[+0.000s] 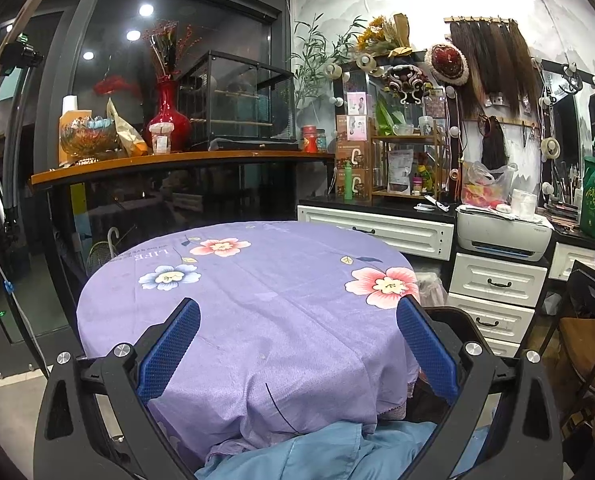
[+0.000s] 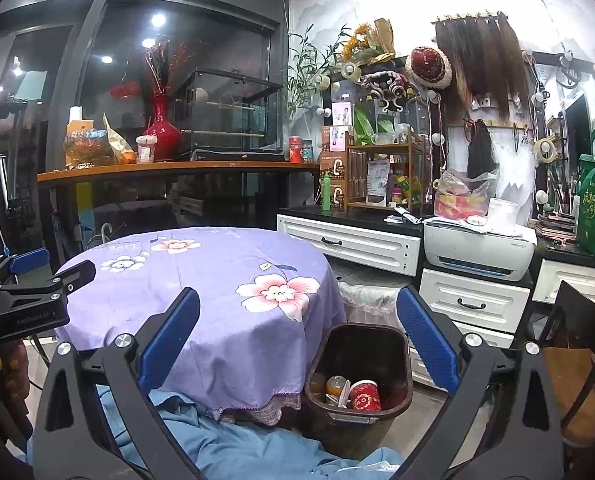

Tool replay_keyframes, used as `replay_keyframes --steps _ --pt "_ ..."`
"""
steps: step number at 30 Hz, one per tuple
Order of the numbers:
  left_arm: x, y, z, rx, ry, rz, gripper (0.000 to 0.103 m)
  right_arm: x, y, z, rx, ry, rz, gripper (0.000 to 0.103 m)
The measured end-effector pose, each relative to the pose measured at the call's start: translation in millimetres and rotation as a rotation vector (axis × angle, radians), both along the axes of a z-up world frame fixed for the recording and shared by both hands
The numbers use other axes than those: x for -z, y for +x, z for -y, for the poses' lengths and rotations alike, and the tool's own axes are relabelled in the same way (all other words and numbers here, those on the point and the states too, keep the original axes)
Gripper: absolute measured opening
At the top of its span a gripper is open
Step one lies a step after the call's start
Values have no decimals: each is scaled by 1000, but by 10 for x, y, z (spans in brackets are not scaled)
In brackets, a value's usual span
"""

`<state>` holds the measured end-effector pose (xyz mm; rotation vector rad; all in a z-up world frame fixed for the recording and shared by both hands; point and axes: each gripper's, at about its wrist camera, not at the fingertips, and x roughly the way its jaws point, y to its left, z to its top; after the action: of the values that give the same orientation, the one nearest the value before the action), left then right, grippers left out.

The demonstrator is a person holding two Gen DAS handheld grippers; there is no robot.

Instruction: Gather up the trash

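Both tongs stand spread wide and hold nothing. The left tongs [image 1: 297,344] hang over the near edge of the round desk [image 1: 257,280], whose purple flowered cloth shows no litter on top. The right tongs [image 2: 297,344] point between the desk's right edge and a dark bin [image 2: 359,380] on the floor at about five o'clock from the desk, just beside its hanging cloth.

The trash in sight lies inside that bin: a red paper cup [image 2: 365,396] tipped on its side, a can [image 2: 335,386] at its nine o'clock, touching or nearly so, and something pale between them that is too small to name. Cup and can are probably light and thin-walled; either would likely dent under a hard squeeze, so a gentle pinch across the body or at the cup's rim would suit. The can's smooth metal may slip.

The bin itself looks like stiff plastic, best taken by its rim. A second, lined bin [image 2: 367,296] stands behind it at twelve o'clock; its contents cannot be seen.
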<state>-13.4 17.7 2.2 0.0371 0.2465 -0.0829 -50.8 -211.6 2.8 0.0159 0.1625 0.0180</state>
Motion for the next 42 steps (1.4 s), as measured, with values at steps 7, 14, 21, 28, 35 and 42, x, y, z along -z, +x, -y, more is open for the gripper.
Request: replay_keyframes --steps 7,14,21,28,35,42 --pt "2 19 -24 2 -3 -5 97 0 3 2 -1 0 -2 97" --pt "1 18 -18 3 -2 -6 97 13 9 7 -5 -1 -1 97" --pt "5 20 -15 2 0 -7 97 22 13 5 -6 0 -1 97" --pt "24 27 -16 5 -3 -13 97 26 20 10 -7 0 -2 97" --pt "39 37 -17 11 -3 -19 97 29 17 16 -9 1 -4 97" --pt "100 67 -52 -6 -25 -46 97 30 18 15 -10 1 -5 97"
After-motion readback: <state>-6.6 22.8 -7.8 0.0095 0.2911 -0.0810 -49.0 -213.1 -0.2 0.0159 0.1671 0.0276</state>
